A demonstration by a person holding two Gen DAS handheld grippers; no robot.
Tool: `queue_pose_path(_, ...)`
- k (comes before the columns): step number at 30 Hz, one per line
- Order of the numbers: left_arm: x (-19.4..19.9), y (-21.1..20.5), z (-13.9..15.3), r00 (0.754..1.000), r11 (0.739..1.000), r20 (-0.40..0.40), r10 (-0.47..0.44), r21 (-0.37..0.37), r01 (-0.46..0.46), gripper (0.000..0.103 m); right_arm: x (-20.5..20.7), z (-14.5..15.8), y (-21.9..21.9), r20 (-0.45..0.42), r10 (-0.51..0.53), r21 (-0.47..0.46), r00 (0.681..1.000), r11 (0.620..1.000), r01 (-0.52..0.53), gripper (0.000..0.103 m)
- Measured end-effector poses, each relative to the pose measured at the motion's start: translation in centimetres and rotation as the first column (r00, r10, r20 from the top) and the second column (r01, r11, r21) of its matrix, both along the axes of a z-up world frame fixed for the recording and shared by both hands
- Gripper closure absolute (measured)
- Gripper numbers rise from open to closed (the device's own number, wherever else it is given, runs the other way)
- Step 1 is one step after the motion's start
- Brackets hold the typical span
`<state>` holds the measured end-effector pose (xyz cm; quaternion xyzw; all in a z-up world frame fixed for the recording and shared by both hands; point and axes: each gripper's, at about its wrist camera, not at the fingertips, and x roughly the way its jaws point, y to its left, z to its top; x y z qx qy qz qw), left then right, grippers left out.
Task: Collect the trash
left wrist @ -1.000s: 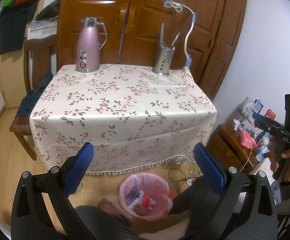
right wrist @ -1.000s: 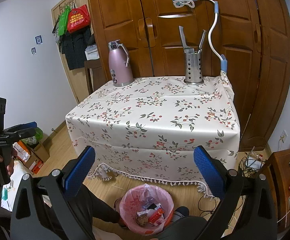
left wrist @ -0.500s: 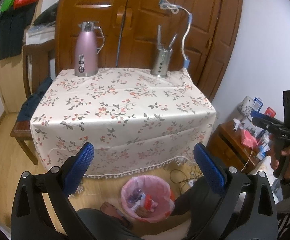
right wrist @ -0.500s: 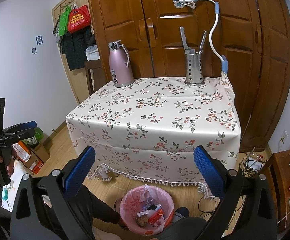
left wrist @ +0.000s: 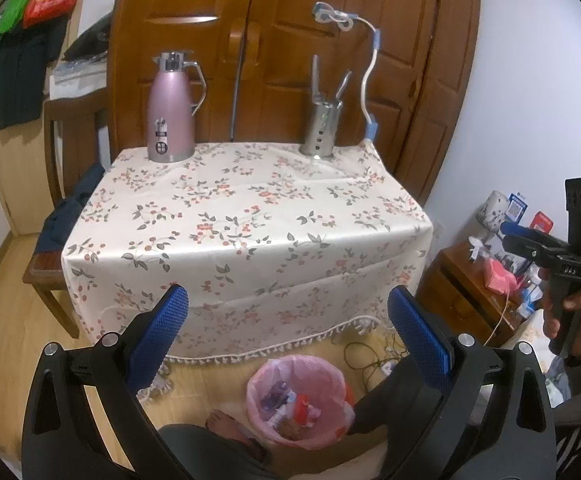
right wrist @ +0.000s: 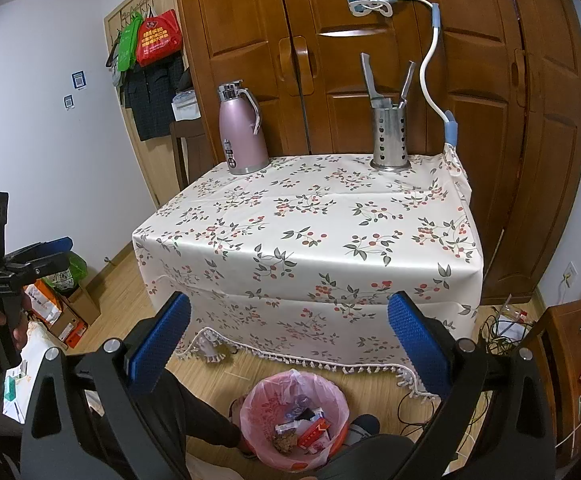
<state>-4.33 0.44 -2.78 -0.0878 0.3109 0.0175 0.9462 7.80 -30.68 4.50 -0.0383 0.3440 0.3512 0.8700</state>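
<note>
Left gripper (left wrist: 288, 334), right gripper (right wrist: 288, 334): both raised, jaws spread, holding nothing.

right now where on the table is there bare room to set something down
The floral tablecloth is bare from its front edge back to the pink thermos at rear left and the steel utensil holder at rear right. The gap between them is free too.

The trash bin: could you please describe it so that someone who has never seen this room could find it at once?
Start at the table with the floral cloth in front of the wooden wardrobe. On the wooden floor just below its fringed front edge stands the trash bin. It is small and round, lined with a pink plastic bag, and already holds wrappers, unlike the pink thermos jug and steel utensil holder up on the table.
</note>
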Motion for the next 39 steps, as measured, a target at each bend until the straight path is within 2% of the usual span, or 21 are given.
queue_pose_path(6,0.01,0.09,0.18,1.0,1.0,0.005,0.006,-0.015,-0.005,0.006,0.01,-0.02,-0.01,0.001,0.001,-0.001,1.0,1.0,-0.001,0.005)
queue_pose_path(19,0.52,-0.57,0.32,1.0,1.0,0.007,-0.014,0.016,0.014,0.006,0.08,-0.05,0.05,-0.003,0.0,0.002,1.0,1.0,0.0,0.005)
queue_pose_path(39,0.86,-0.74,0.24,1.0,1.0,0.005,-0.02,0.015,0.02,0.006,0.41,-0.27,0.16,-0.007,-0.003,0.0,1.0,1.0,0.003,0.005)
